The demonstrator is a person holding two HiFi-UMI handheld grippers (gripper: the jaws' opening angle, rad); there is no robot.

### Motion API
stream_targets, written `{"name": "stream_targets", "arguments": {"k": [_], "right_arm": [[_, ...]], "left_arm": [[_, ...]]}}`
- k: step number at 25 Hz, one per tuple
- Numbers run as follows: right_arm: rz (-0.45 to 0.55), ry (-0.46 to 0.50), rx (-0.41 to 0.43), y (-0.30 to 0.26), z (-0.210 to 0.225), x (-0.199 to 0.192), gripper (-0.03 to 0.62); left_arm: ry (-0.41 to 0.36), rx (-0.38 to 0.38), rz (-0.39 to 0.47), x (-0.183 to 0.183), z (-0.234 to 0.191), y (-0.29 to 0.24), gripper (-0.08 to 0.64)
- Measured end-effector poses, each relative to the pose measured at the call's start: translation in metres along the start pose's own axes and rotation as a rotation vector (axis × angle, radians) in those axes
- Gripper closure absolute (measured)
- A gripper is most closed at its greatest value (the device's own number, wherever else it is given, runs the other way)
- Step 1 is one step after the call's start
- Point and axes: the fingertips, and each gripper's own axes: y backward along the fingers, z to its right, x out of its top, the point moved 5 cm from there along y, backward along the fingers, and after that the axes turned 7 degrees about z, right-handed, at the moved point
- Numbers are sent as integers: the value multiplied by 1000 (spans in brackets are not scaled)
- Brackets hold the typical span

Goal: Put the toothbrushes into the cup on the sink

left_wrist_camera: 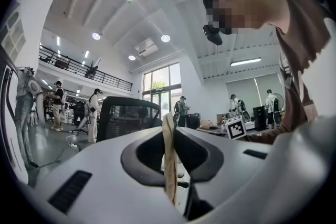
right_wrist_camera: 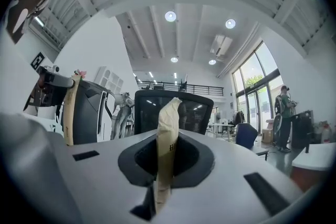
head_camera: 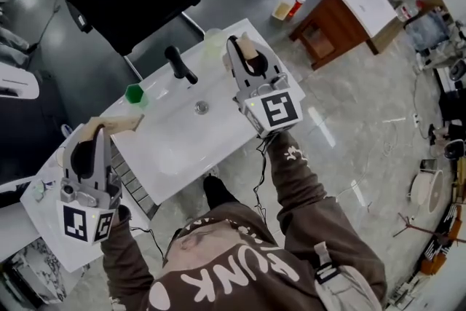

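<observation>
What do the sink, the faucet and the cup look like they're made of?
Sink: white, smooth, with a soft sheen, likely ceramic.
Faucet: black, matte, probably coated metal.
Cup: pale, translucent, probably plastic, possibly glass.

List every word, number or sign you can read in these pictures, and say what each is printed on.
"PUNK": person's brown sweatshirt, upside down in the head view; first letter uncertain.
"H", then hidden letters: wrapped toothbrush held in the right gripper.
Square markers on the gripper cubes: patterns, no letters.
</observation>
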Motion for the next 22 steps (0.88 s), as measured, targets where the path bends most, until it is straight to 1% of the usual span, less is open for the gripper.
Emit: {"name": "stream_targets", "arguments": {"k": [4, 9, 17, 22], "right_arm": [[-16, -7, 4, -36, 27, -29, 583], [-44, -13, 21, -75, 46, -68, 583], [-89, -29, 38, -106, 53, -129, 583], [-117, -15, 36, -114, 55, -160, 582]], "left_arm": [[2, 20, -15, -10, -9, -19, 508], [1, 48, -34, -24, -19, -34, 508], [3, 77, -54, -36, -34, -49, 508], [4, 79, -58, -43, -40, -57, 508]]}}
